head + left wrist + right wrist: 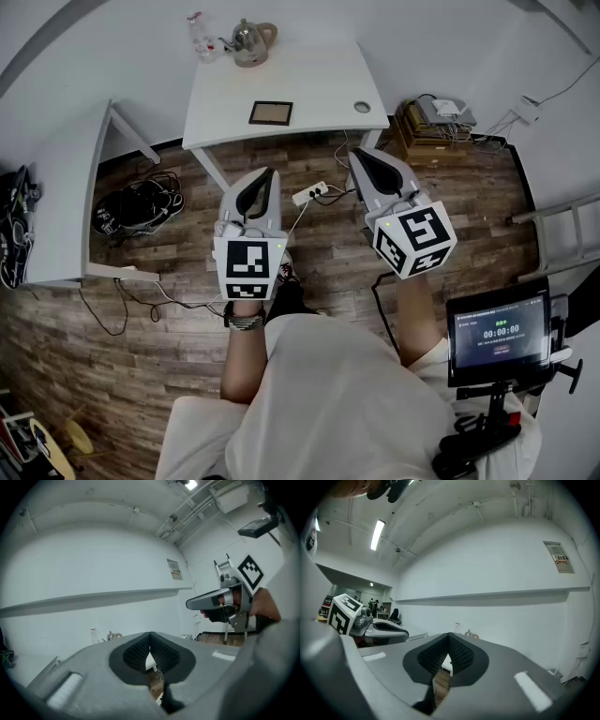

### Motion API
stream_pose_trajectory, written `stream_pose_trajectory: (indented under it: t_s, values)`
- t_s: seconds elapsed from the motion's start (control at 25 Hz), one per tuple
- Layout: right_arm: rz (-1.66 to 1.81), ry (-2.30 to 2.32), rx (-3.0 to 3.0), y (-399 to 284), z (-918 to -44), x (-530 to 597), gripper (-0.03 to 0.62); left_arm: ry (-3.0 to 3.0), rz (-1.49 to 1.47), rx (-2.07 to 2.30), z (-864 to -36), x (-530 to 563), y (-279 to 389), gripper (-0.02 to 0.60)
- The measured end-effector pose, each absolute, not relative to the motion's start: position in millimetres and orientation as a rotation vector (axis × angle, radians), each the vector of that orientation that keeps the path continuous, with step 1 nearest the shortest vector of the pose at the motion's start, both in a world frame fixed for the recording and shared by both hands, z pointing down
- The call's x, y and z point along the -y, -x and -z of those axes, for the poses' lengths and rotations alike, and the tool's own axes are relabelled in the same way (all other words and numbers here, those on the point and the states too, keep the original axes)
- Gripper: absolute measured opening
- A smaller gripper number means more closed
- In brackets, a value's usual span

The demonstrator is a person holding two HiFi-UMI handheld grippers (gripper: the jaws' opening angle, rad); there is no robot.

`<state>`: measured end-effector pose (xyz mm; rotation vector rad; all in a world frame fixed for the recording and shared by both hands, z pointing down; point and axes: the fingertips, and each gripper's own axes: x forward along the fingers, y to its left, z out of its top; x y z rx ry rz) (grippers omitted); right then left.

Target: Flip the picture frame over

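Observation:
A small dark picture frame (271, 113) with a brown face lies flat on the white table (319, 84), far ahead of both grippers. My left gripper (270, 174) hovers over the wooden floor, short of the table's front edge, its jaws shut with nothing between them. My right gripper (359, 155) hangs beside it to the right, also shut and empty. In the left gripper view the tips (150, 635) meet, and the right gripper (199, 603) shows at the right. The right gripper view shows its own tips (449, 637) closed and the left gripper (389, 629) at the left.
A kettle (250, 42) and a small bottle (200, 37) stand at the table's far edge. A second white desk (56, 206) is at the left, with cables and a power strip (309, 194) on the floor. Boxes (436, 127) sit right of the table; a screen on a stand (499, 336) is near right.

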<state>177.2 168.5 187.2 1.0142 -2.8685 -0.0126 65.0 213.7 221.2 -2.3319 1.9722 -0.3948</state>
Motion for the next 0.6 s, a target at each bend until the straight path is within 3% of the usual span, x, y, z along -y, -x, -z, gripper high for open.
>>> stream_pose_trajectory:
  t_s: [0.6]
  values:
    - [0.001,-1.092,2.878,-193,-188,-160,0.003,2.358,0.375,-1.957,-230,-204,-74,0.005]
